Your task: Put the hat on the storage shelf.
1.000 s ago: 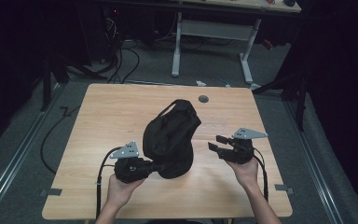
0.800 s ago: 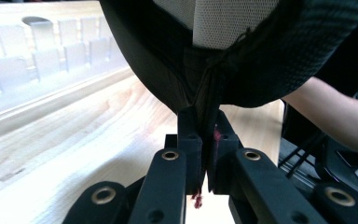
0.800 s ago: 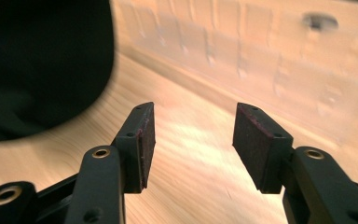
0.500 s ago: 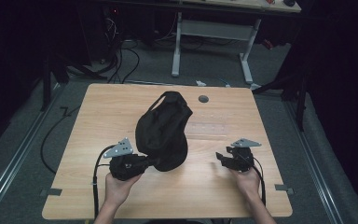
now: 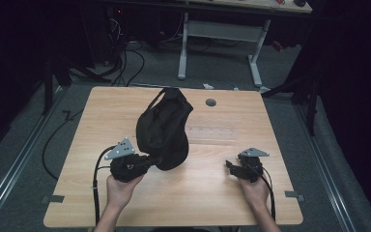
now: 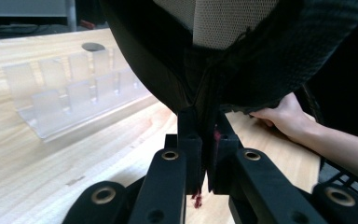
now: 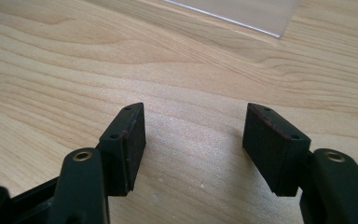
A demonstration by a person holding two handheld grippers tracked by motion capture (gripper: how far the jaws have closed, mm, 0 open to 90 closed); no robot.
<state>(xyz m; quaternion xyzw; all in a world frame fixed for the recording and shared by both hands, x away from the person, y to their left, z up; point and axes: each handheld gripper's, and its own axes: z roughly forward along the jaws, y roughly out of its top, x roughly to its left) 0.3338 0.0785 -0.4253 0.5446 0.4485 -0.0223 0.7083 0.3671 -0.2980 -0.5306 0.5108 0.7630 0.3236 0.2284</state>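
A black fabric bag stands upright in the middle of the wooden table. My left gripper is shut on a fold of fabric at the bag's lower near edge; in the left gripper view the jaws pinch that seam under the bag. My right gripper sits low over the table to the bag's right, apart from it. Its jaws have just been opening and stand open with bare wood between them.
A clear plastic rack lies flat right of the bag, also seen as rack and rack corner. A round grommet hole sits near the far edge. Cables and another table's legs stand beyond.
The right gripper has come away from the bag's right side and dropped down toward the table, its jaws wider. The bag has shifted left and leans more upright, still held by the left gripper.
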